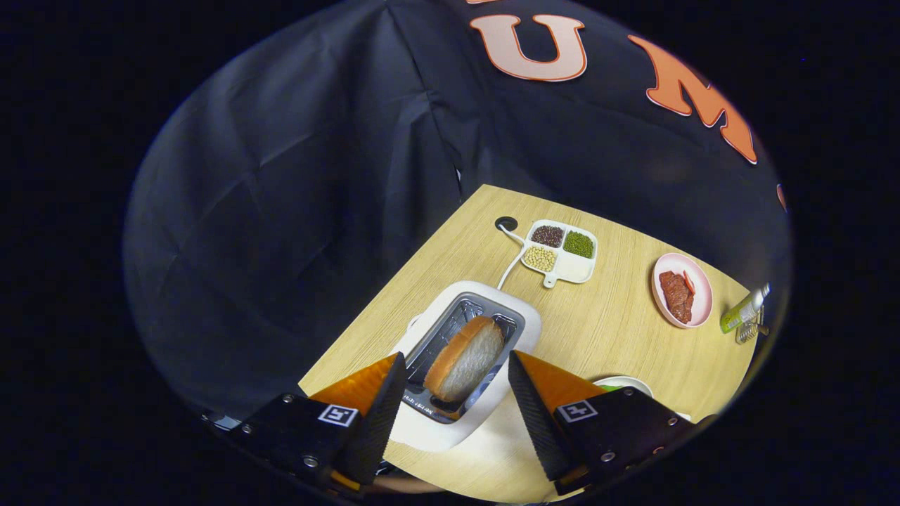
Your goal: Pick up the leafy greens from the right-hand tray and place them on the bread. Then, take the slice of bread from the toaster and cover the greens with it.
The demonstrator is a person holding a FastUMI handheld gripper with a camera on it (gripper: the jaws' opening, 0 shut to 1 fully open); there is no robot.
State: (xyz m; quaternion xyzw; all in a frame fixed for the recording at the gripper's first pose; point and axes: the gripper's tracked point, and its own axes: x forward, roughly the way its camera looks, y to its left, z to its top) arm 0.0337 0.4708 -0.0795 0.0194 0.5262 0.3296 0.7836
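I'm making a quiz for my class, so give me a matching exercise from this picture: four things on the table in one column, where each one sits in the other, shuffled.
Things
1. slice of bread with a brown crust
2. white divided tray of beans
3. round pink plate with red meat
4. small yellow-green bottle

Places
A. at the table's far edge, beyond the pink plate
B. standing in the white toaster's slot, between the open gripper's fingers
C. beyond the toaster, beside its cord
D. between the divided tray and the bottle

Pairs: 1-B, 2-C, 3-D, 4-A
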